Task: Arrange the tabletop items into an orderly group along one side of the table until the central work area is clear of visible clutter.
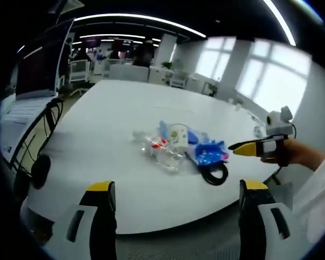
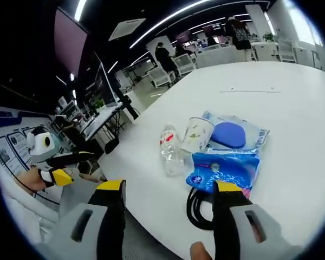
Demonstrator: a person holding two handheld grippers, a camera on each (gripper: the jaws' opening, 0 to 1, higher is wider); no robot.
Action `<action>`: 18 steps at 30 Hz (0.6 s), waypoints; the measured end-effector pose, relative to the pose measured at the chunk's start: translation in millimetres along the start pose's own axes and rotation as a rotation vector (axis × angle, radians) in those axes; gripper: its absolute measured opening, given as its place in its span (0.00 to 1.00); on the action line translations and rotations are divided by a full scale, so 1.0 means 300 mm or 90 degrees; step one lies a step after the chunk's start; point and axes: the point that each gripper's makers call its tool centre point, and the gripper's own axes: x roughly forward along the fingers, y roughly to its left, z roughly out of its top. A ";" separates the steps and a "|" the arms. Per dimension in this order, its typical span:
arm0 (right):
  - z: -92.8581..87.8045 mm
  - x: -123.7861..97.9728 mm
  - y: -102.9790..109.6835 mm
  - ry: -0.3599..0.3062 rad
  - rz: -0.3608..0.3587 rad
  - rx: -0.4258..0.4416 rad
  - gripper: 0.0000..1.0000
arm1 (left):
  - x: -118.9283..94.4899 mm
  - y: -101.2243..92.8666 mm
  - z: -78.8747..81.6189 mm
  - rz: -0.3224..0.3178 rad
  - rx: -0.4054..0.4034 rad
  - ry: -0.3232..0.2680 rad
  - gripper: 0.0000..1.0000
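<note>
A: Tabletop items sit in one loose heap on the white table (image 2: 292, 97), near its edge on my side: a clear plastic bottle (image 2: 170, 149) lying flat, a paper cup (image 2: 197, 134) tipped beside it, a blue packet (image 2: 226, 169), a clear bag with a blue round thing (image 2: 229, 134) inside, and a black cable loop (image 2: 197, 212) touching the packet.

B: What are your grippers doing?

A: My right gripper (image 2: 168, 203) hangs at the table edge just short of the cable, jaws wide apart, nothing in them. My left gripper (image 1: 176, 203) is back off the table, jaws spread too, empty.

B: So which goes first?

A: I'd judge the cable. I should bring the right jaws in low, astride a single strand of the loop, not the packet's corner lying on it. Close gently, lift clear, then slide it toward the side. The bottle may roll if nudged, so I'd steady it with the left.
</note>
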 end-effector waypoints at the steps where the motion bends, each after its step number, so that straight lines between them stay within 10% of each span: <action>1: 0.004 0.007 0.004 0.002 0.004 -0.003 0.62 | -0.003 -0.003 0.000 0.000 0.000 -0.002 0.91; 18: 0.042 0.137 0.080 0.033 0.071 -0.031 0.59 | -0.054 0.001 -0.030 0.018 -0.028 -0.019 0.91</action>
